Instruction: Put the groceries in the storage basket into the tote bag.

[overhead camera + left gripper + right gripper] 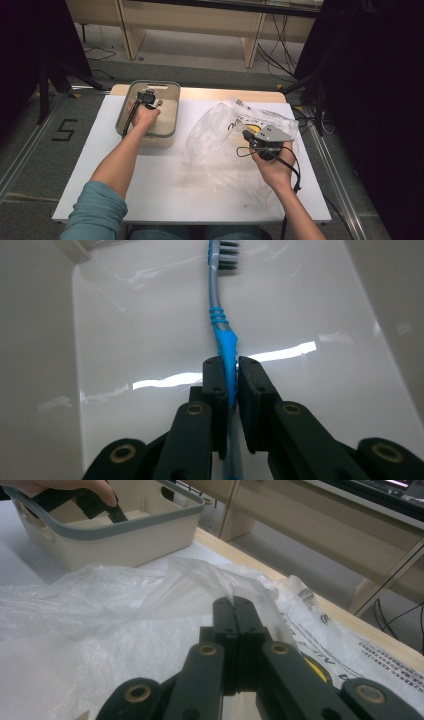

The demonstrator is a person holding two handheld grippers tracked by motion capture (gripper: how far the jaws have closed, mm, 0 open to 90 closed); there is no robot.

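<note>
Placing step underway: white table (165, 195) carries a crumpled clear plastic bag (220, 145) and a beige plastic bin with grey rim (172, 107). Left gripper (229, 371) is lowered into the bin, jaws clamped on a blue-and-grey toothbrush (222, 330) just above the floor. Right gripper (233, 605) pinches the bag's film closed. Next move, likely: left jaws part, then lift out straight.

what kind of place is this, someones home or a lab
Most likely a lab or recording studio: black curtains flank the white table, loose cables run under a bench, and a taped number 5 marks the floor.
</note>
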